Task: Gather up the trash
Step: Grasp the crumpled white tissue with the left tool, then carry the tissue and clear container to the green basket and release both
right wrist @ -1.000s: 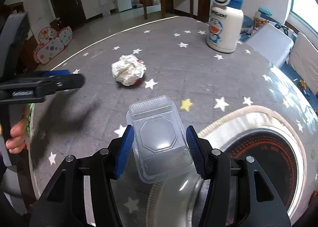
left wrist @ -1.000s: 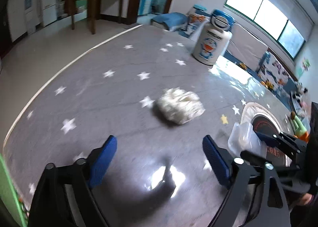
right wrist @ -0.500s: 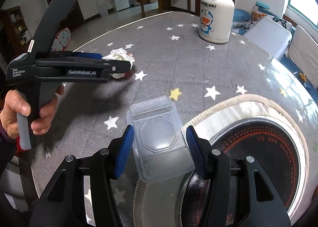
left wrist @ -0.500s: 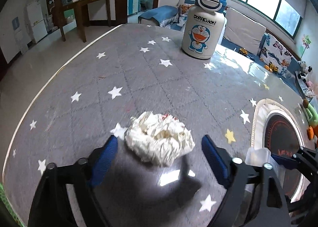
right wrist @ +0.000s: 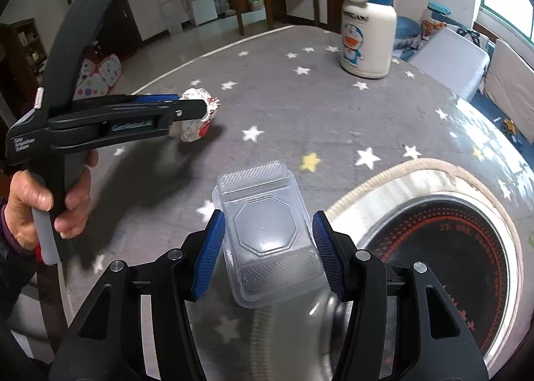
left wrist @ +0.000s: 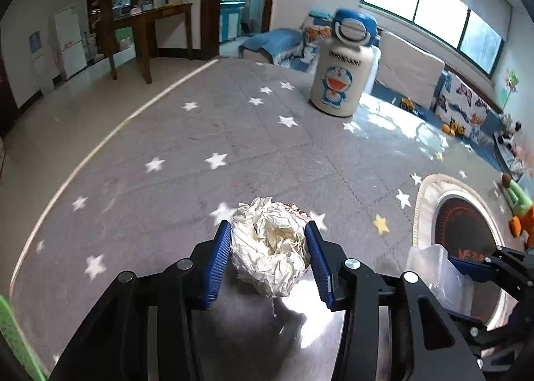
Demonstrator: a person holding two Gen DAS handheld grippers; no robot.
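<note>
A crumpled white paper ball (left wrist: 272,244) with a bit of red print lies on the grey star-patterned table (left wrist: 167,134). My left gripper (left wrist: 268,231) is shut on it, a blue pad pressed on each side. The right wrist view shows the ball (right wrist: 197,114) partly hidden behind the left gripper (right wrist: 187,107). My right gripper (right wrist: 268,224) is shut on a clear plastic clamshell box (right wrist: 265,227) and holds it above the table. That box also shows in the left wrist view (left wrist: 437,267) at the right edge.
A white and blue Doraemon flask (left wrist: 343,67) stands at the far side of the table, also seen in the right wrist view (right wrist: 367,27). A round built-in cooktop (right wrist: 447,247) sits at the right. The table's curved edge (left wrist: 93,150) runs along the left.
My left gripper moved forward over the paper ball and closed its pads on it. My right gripper kept hold of the plastic box and barely moved.
</note>
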